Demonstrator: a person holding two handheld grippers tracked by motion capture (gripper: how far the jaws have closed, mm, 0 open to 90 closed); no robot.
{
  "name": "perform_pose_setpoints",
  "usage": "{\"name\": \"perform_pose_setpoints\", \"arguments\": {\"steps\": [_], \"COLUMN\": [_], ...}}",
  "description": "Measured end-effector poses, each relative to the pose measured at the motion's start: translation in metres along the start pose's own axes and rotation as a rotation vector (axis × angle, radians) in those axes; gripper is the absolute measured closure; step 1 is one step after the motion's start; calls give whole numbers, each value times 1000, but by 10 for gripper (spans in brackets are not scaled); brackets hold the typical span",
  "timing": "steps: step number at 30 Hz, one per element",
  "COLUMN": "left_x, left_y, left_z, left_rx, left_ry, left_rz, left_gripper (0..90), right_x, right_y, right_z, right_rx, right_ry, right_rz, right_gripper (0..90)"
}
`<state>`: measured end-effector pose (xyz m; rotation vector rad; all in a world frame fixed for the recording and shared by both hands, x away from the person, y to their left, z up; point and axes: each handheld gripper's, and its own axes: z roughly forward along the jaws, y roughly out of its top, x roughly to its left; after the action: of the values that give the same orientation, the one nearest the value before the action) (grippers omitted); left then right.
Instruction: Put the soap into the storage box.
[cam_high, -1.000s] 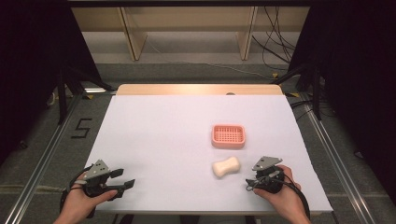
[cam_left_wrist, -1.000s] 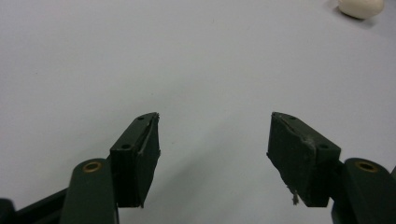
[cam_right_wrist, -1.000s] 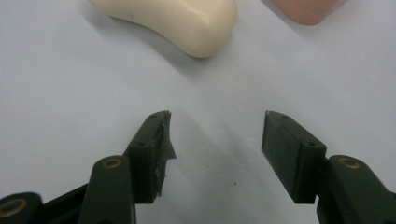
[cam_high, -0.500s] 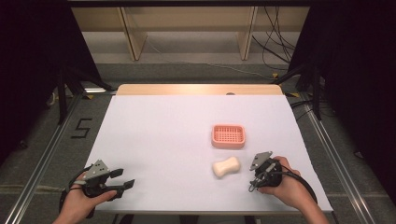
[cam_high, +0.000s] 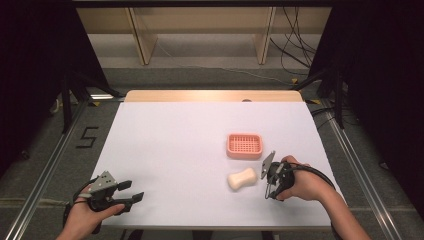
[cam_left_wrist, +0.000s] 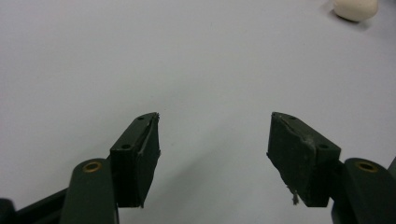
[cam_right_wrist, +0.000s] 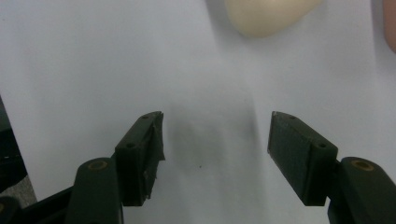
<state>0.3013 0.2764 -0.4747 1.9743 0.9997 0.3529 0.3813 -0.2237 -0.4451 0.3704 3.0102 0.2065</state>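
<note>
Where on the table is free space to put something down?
The wide white table between the left gripper and the soap is bare, as is the far strip beyond the pink dish. It is crowded by the right gripper, beside soap and dish.

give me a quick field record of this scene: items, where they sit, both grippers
surface: white table
soap bar: cream, lying flat on the table, nearer the person than the dish, apart from it
soap dish: pink, slotted, empty
right gripper: beside the soap, jaws have just been opening, nothing between them
left gripper: near left corner, jaws open, empty
</note>
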Motion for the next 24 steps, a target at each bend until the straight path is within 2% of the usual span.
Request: {"name": "perform_pose_setpoints", "arguments": {"steps": [1, 3, 4, 10, 11, 12, 13, 15, 17, 18, 24], "left_x": [0, 1, 1, 1, 1, 1, 1, 0, 1, 1, 1], "left_y": [0, 0, 0, 0, 0, 0, 0, 0, 0, 0, 0], "left_z": [0, 0, 0, 0, 0, 0, 0, 0, -1, 0, -1], "left_rx": [0, 6, 5, 2, 6, 7, 6, 7, 7, 8, 7], "left_ry": [0, 2, 2, 5, 2, 1, 3, 9, 5, 4, 4], "left_rz": [0, 9, 6, 6, 4, 5, 5, 3, 4, 3, 3], "left_gripper": [336, 336, 336, 336, 336, 336, 336, 336, 336, 336, 336], "right_x": [-2, -4, -6, -11, -13, -14, -16, -17, -19, -19, -23], "right_y": [2, 4, 5, 11, 13, 15, 16, 20, 23, 24, 35], "right_z": [1, 1, 2, 2, 3, 2, 3, 3, 4, 3, 3], "right_rx": [-2, 0, -7, -8, -12, -3, -13, -5, -12, -8, -13], "right_ry": [4, 8, 8, 10, 9, 16, 9, 12, 9, 14, 7], "right_rz": [-16, -7, -25, -24, -40, -16, -40, -30, -58, -46, -78], "right_gripper": [366, 364, 364, 358, 357, 356, 355, 353, 350, 349, 343]}}
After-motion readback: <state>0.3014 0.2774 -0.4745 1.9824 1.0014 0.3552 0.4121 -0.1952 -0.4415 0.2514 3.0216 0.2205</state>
